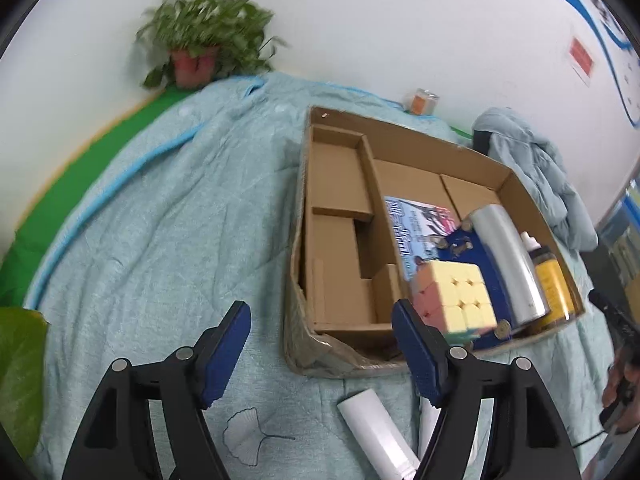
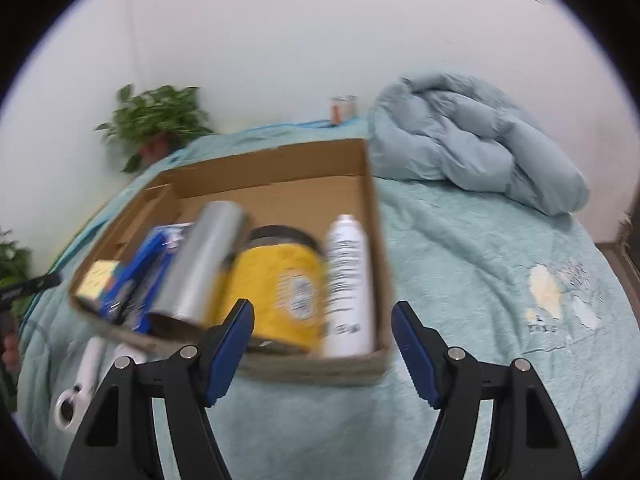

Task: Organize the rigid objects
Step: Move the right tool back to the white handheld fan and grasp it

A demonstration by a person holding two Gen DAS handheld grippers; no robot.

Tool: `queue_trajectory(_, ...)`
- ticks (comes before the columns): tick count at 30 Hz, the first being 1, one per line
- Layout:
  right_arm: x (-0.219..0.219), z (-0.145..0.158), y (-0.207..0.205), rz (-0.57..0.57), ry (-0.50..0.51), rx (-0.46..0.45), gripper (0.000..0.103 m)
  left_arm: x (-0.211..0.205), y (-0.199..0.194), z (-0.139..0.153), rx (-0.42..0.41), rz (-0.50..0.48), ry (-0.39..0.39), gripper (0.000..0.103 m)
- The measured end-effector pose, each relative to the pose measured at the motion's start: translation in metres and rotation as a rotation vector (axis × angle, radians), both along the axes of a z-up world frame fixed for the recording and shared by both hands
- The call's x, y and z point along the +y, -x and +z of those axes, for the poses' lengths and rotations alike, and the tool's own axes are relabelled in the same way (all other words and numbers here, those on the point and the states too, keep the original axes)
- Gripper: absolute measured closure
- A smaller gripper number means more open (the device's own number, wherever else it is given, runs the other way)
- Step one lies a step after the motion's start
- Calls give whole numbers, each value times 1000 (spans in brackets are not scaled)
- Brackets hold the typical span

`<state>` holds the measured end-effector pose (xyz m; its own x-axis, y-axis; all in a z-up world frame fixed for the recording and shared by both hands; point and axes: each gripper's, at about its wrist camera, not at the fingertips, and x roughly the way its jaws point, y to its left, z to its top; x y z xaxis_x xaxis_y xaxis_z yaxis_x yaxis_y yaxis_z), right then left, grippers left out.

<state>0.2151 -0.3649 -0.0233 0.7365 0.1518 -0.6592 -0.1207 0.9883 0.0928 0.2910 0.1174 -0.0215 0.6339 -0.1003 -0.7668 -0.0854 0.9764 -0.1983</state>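
A cardboard box (image 1: 424, 136) with inner dividers lies on a pale green bedspread (image 1: 160, 216). Inside it are a pastel puzzle cube (image 1: 456, 296), a silver cylinder (image 1: 508, 264), a yellow jar (image 1: 554, 284), a blue book (image 1: 416, 232) and a white spray bottle (image 2: 347, 284). My left gripper (image 1: 322, 320) stands open above the bedspread, just in front of the box, nothing between its blue pads. White tubes (image 1: 376, 432) lie under its right finger. My right gripper (image 2: 323, 320) is open too, in front of the box's near wall (image 2: 312, 368), empty.
A potted plant (image 1: 200, 44) stands at the back left by the wall. A bunched grey-blue quilt (image 2: 472, 152) lies right of the box. A small can (image 2: 343, 109) sits at the bed's far edge. A white ring-ended tool (image 2: 80, 380) lies left of the box.
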Motion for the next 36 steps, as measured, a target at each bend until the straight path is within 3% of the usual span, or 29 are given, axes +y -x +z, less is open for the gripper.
queue_trajectory(2, -10, -4, -16, -51, 18, 31, 47, 9, -8, -8, 24, 50, 15, 44)
queue_trajectory(4, -17, -13, -27, -108, 38, 72, 66, 10, -15, -16, 45, 43, 22, 55)
queue_trajectory(7, -20, -34, -37, -138, 52, 147, 88, 5, -23, -32, 85, 8, 44, 85)
queue_trajectory(8, -19, -38, -36, -126, 41, 160, 94, 4, -22, -33, 84, 7, 47, 87)
queue_trajectory(13, -1, -32, -22, -133, 119, 136, 97, -4, -17, -31, 94, 15, -18, 97)
queue_trajectory(16, -2, -27, -12, -126, 118, 141, 97, -3, -11, -24, 82, 0, -26, 98)
queue_trajectory(17, -1, -26, -7, -126, 116, 137, 96, -2, -9, -22, 74, -2, -25, 93)
queue_trajectory(18, 0, -24, -3, -130, 113, 132, 93, 0, -6, -19, 61, 2, -18, 92)
queue_trajectory(19, 1, -20, 0, -136, 115, 122, 92, 1, -1, -14, 56, -1, -8, 83)
queue_trajectory(20, 8, -15, 7, -139, 133, 90, 86, 0, 6, -8, 49, -28, 22, 57)
queue_trajectory(21, 19, -2, 20, -118, 178, 19, 58, -1, 16, -1, 29, -64, 60, 37)
queue_trajectory(22, 31, 10, 37, -82, 209, -56, 20, -3, 28, 5, -4, -76, 79, 5)
queue_trajectory(23, 40, 18, 50, -38, 192, -111, 8, -5, 41, 11, -45, -75, 90, 1)
queue_trajectory(25, 61, 31, 82, 132, 39, -166, 3, -12, 59, 11, -52, -114, 123, 1)
queue_trajectory(29, 118, 7, 108, 411, -229, 4, 3, -17, 67, -22, 80, -142, 270, 1)
queue_trajectory(32, 162, -17, 120, 514, -237, 103, 4, -16, 67, -53, 178, -116, 399, 10)
queue_trajectory(36, 211, -33, 138, 615, -176, 115, 7, -25, 67, -68, 195, -128, 416, 18)
